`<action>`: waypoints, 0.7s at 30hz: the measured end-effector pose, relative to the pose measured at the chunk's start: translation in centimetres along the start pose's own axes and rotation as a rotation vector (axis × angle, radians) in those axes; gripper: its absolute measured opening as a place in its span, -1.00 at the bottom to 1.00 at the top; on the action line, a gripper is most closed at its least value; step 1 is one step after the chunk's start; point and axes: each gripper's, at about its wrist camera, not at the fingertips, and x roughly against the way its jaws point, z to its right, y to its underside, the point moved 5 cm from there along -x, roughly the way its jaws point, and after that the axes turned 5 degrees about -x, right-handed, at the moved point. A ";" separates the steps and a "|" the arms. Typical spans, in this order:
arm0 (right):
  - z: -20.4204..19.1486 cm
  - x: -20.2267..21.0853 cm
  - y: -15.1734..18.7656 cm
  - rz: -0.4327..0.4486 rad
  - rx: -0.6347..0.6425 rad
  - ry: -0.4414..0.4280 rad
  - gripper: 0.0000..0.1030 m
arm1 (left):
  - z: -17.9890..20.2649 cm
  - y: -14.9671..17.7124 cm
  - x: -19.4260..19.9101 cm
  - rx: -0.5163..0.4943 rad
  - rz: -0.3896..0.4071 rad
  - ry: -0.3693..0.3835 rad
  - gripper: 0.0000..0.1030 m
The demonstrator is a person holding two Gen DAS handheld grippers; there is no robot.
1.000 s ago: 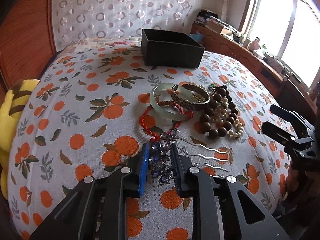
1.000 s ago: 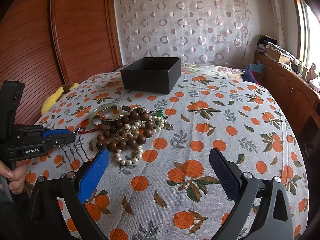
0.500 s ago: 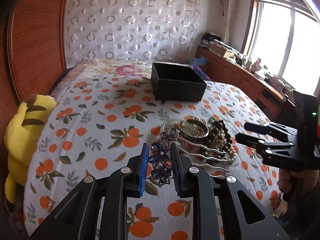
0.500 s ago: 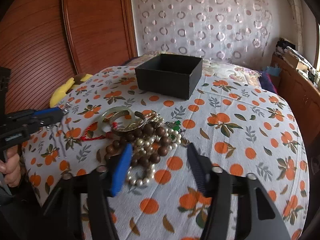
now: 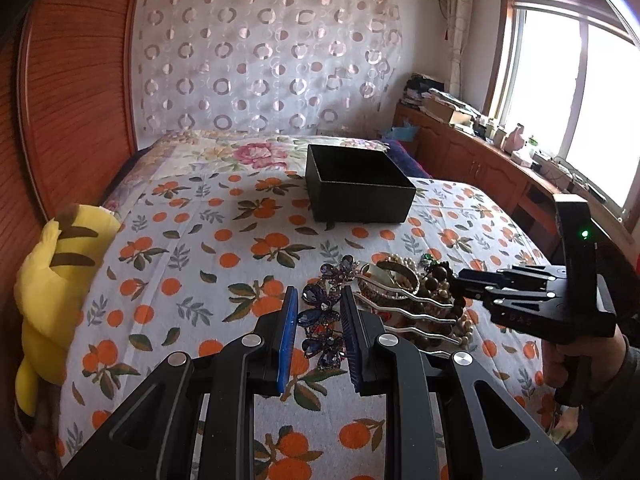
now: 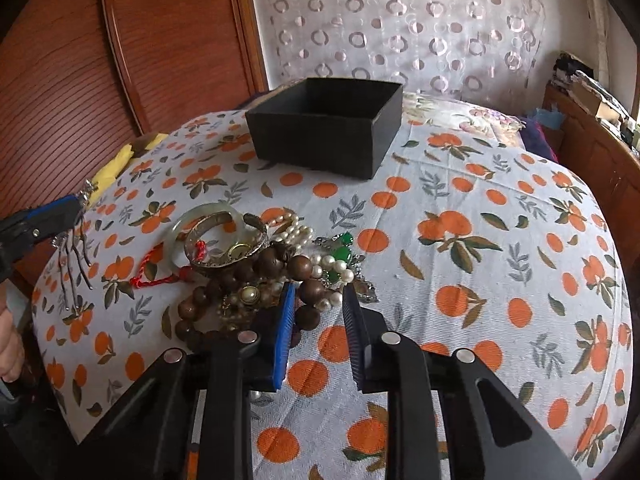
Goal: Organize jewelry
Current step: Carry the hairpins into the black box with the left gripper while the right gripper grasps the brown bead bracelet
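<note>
Above the orange-print bedspread (image 5: 192,248), the left hand-held gripper (image 5: 319,320) clamps a blue-jewelled hair comb (image 5: 324,322), lifted clear. The right hand-held gripper (image 6: 318,312) is narrowly parted around brown wooden beads (image 6: 308,280) in the jewelry pile (image 6: 248,256), near the black box (image 6: 324,136).

black box (image 5: 360,188), orange-print bedsheet (image 5: 200,248), brown beads (image 6: 304,268)

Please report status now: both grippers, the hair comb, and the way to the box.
Left gripper shut on hair comb, lifted. Right gripper closing around brown beads. Black box open, path unobstructed.
</note>
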 end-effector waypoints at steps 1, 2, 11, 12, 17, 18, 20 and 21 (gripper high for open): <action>0.0 -0.2 0.0 -0.007 0.000 -0.001 -0.48 | 0.0 0.0 0.0 0.001 0.000 0.000 -0.61; 0.0 -0.5 0.0 -0.012 -0.001 0.000 -0.48 | 0.1 -0.1 -0.1 0.000 0.000 0.000 -0.61; -1.0 1.8 -0.9 0.054 0.021 -0.044 -0.71 | 0.1 -0.3 -0.1 0.000 0.004 -0.002 -0.61; -1.1 2.5 -1.3 0.074 0.027 -0.053 -0.71 | 0.2 -0.5 -0.1 0.000 0.005 -0.002 -0.61; -1.8 5.3 -2.8 0.145 0.055 -0.070 -0.71 | 0.1 -1.7 -0.4 -0.006 0.017 -0.008 -0.61; -1.9 5.7 -3.2 0.152 0.059 -0.074 -0.71 | 0.1 -1.9 -0.5 -0.005 0.019 -0.008 -0.61; -2.1 6.8 -3.9 0.175 0.075 -0.068 -0.71 | -0.1 -2.4 -0.7 0.001 0.022 -0.001 -0.61; -2.2 7.2 -4.2 0.187 0.081 -0.066 -0.71 | 0.0 -2.6 -0.7 -0.001 0.025 -0.005 -0.61</action>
